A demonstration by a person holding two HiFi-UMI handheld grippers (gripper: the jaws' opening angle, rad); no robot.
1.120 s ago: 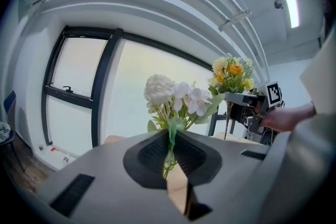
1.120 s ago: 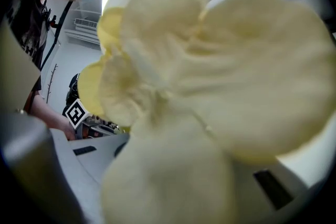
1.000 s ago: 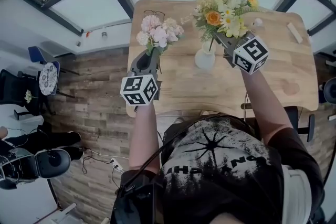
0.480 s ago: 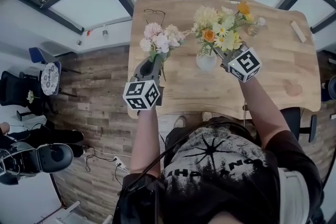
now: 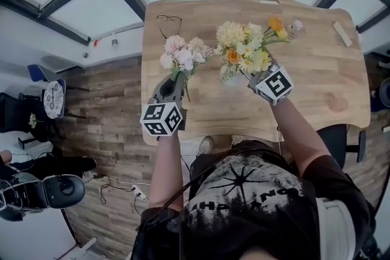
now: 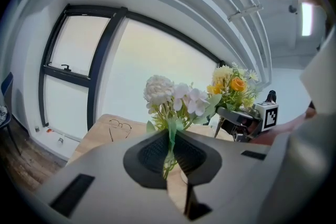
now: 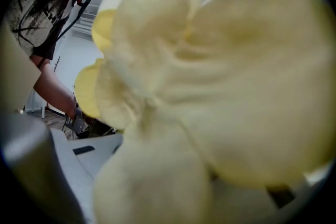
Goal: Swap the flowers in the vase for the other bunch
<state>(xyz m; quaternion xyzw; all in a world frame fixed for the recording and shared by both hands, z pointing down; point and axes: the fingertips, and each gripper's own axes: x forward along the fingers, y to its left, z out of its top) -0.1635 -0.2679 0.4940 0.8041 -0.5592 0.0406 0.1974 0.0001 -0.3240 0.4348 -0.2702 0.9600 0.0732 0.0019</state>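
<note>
The left gripper (image 5: 177, 76) clamps its jaws on the pink bunch (image 5: 183, 55) above the worktop (image 5: 317, 70); the right gripper (image 5: 248, 73), jaws just easing apart around the yellow bunch (image 5: 247, 50), grip unclear, should free it only once stems seat in the hidden vase.

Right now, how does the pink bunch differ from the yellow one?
Colour: the pink bunch is pale pink and white; the yellow bunch mixes cream, yellow and orange blooms. Size: the yellow bunch is fuller and wider than the pink bunch. Place: the pink bunch is near the table's left edge, the yellow bunch nearer its middle. Both stand blooms-up, with green leaves.
</note>
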